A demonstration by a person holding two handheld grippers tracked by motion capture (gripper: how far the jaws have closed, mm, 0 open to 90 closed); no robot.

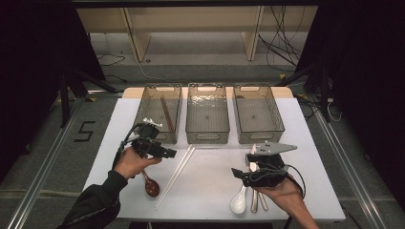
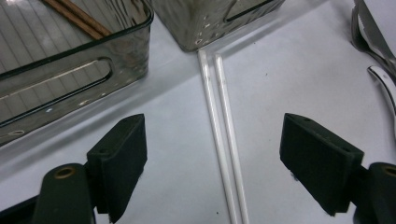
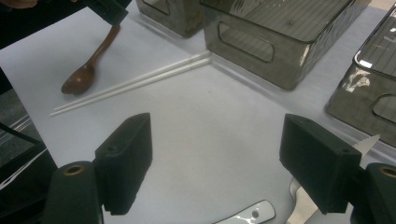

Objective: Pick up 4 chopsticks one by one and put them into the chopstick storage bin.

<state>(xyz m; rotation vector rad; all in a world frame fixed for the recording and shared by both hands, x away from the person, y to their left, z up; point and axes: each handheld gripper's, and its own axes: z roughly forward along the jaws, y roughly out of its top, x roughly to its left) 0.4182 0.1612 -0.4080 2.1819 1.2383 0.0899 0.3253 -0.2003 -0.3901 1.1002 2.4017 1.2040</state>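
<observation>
a person sits at a white worktop [image 1: 305,143] holding tongs in each hand. the left tongs [image 1: 167,153] hover with jaws spread wide and empty, just beside a pair of white chopsticks [image 1: 175,176] lying side by side on the worktop. in the left gripper view the white chopsticks [image 2: 224,135] run straight up between the two black jaws, so their long axis lies along the way the tongs point, from the near edge toward the baskets. the left hand is much the nearer of the two; a close of the jaws after a short drop would likely catch the pair across its width.

the right tongs [image 1: 239,173] are also spread wide and hold nothing, well apart from the chopsticks, above a white spoon [image 1: 238,202] and some metal cutlery [image 1: 258,198] near the front edge. a brown wooden spoon [image 1: 151,185] lies just left of the chopsticks.

three clear baskets stand in a row at the far side: the left basket [image 1: 144,110] holds brown chopsticks [image 1: 166,113] (their far tips near the back wall), the middle basket [image 1: 207,135] and right basket [image 1: 274,114] look empty. around the worktop are a grey floor, dark curtains, cables and a pale wooden shelf frame behind.
</observation>
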